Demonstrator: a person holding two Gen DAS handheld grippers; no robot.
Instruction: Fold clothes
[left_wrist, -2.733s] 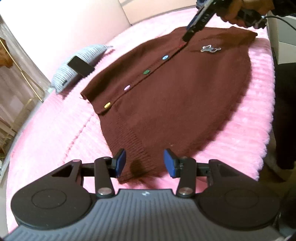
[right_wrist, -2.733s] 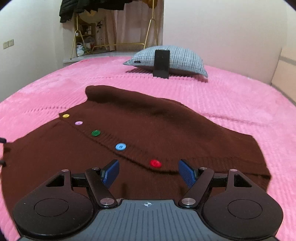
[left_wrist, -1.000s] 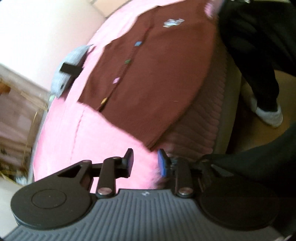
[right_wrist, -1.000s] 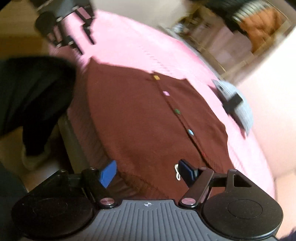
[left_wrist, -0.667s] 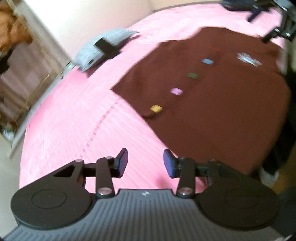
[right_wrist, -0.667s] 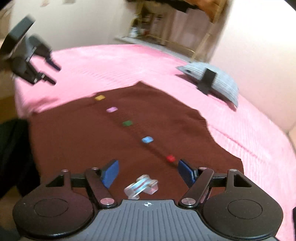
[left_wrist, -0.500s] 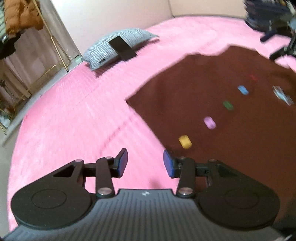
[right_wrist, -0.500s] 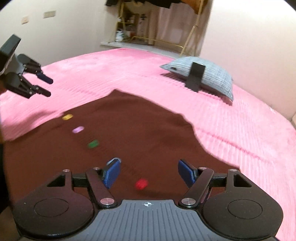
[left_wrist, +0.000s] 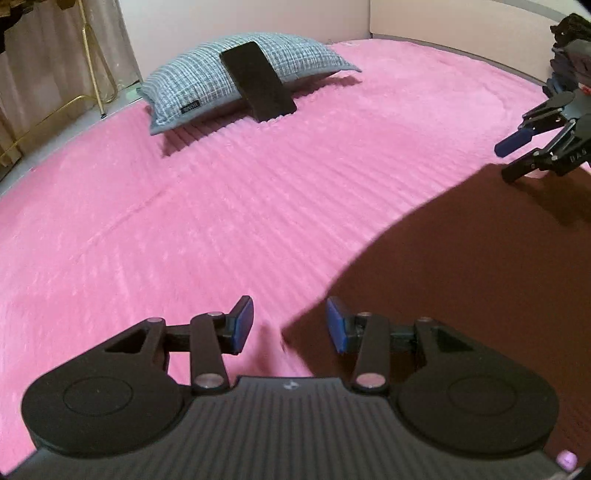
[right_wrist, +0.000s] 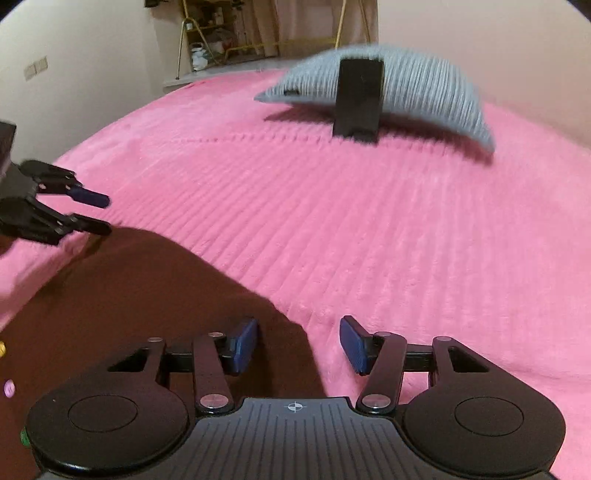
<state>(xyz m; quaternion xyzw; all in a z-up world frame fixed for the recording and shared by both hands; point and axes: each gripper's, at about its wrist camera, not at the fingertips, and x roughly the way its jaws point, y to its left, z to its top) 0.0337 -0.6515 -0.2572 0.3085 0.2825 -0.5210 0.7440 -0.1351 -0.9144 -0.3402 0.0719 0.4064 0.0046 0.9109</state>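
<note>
We hold our left gripper (left_wrist: 290, 329) and right gripper (right_wrist: 298, 345) released, fingers spread, above the far edge of the brown cardigan (left_wrist: 461, 277) on the pink bed (left_wrist: 184, 203).

Count as seen from both wrist views. One brown cardigan (left_wrist: 461, 280) lies on one pink bed (left_wrist: 184, 221). Buttons visible on the cardigan: three in the right wrist view, namely one yellow button (right_wrist: 1, 348), one pink button (right_wrist: 8, 388) and one green button (right_wrist: 24, 437), each cut off at the frame edge; the full number cannot be told. One grey pillow (left_wrist: 207, 74). One black flat object (left_wrist: 258, 86) leans on that pillow. Two hand-held grippers: the left hand-held gripper (left_wrist: 290, 328) and the right hand-held gripper (right_wrist: 298, 345), each carrying two blue finger pads.
</note>
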